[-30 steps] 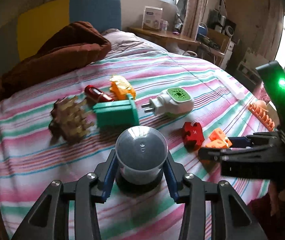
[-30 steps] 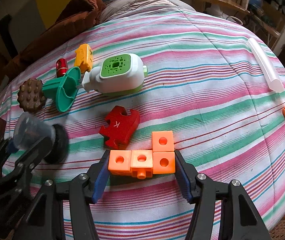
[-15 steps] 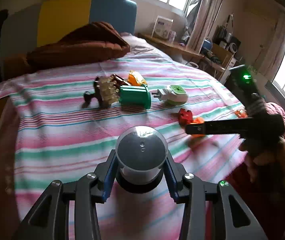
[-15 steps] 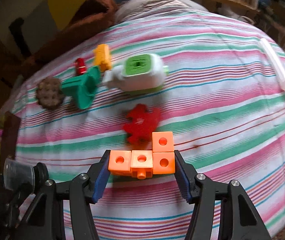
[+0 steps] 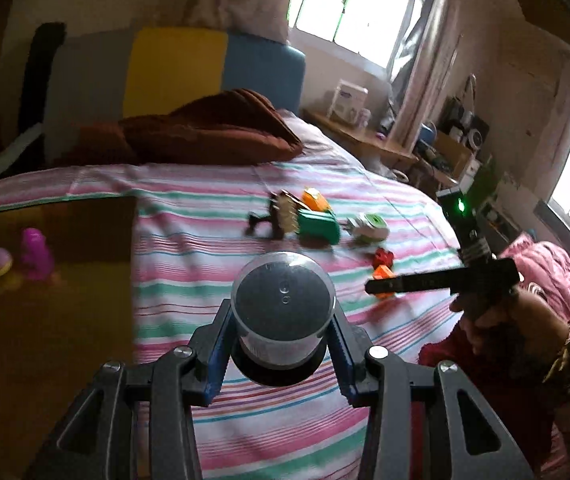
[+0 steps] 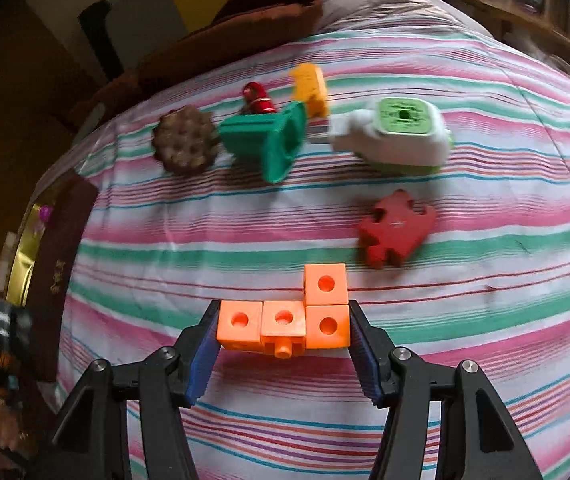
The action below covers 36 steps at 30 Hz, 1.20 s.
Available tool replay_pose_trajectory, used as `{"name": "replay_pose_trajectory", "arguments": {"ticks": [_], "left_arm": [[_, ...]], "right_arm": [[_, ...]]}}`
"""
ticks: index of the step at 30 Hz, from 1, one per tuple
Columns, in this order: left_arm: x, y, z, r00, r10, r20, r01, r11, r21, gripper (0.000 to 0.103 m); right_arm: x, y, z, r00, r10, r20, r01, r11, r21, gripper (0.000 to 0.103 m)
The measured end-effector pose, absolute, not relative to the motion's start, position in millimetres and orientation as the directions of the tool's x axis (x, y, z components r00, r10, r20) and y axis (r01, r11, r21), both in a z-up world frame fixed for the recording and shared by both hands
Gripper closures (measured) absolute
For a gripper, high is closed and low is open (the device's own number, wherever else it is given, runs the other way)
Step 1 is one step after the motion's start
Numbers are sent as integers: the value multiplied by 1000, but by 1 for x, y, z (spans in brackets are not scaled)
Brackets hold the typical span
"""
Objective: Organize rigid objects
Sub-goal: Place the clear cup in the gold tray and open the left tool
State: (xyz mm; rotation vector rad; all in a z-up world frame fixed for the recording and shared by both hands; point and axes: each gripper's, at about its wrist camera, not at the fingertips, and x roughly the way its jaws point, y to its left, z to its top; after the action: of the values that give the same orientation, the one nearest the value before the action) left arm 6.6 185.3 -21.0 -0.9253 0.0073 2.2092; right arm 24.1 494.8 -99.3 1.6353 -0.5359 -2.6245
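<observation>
1. my left tongs [image 5: 283,344] are clamped on the clear jar [image 5: 283,312], held by its smooth, likely slippery sides, above the bed's near edge.
2. my right tongs [image 6: 283,332] squeeze the orange blocks [image 6: 285,320] end to end; they look light and stiff.
3. both tongs tilt downward over the striped bedsheet [image 6: 485,280].

A bedroom in daylight.
Bright windows [image 5: 349,12] lit a bed [image 5: 213,216] with a striped sheet, a yellow and blue headboard [image 5: 213,68], and a cluttered wooden desk [image 5: 369,144] alongside.
</observation>
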Motion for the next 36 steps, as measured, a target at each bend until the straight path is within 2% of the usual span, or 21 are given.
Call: {"name": "replay_pose_trajectory", "arguments": {"ticks": [10, 20, 25, 31, 35, 36], "left_arm": [[-33, 100, -23, -604, 451, -657, -422, -880, -216, 59], [-111, 11, -51, -590, 274, -759, -148, -961, -232, 59], [-140, -7, -64, -538, 241, -808, -77, -968, -238, 59], [-163, -22, -69, -526, 221, -821, -15, -968, -251, 59], [-169, -28, -70, -538, 152, -829, 22, -981, -194, 58], [-169, -29, -70, -543, 132, -829, 30, -984, -177, 54]], "right_arm": [[16, 475, -99, -474, -182, -862, -98, -961, 257, 43], [15, 471, -97, -482, -188, -856, -72, -965, 253, 43], [14, 471, -96, -489, -185, -852, -67, -966, 249, 43], [11, 469, -100, -477, -168, -863, -70, -971, 228, 43], [11, 471, -101, -473, -165, -865, -74, -971, 226, 43], [10, 471, -102, -473, -165, -866, -75, -971, 226, 43]]}}
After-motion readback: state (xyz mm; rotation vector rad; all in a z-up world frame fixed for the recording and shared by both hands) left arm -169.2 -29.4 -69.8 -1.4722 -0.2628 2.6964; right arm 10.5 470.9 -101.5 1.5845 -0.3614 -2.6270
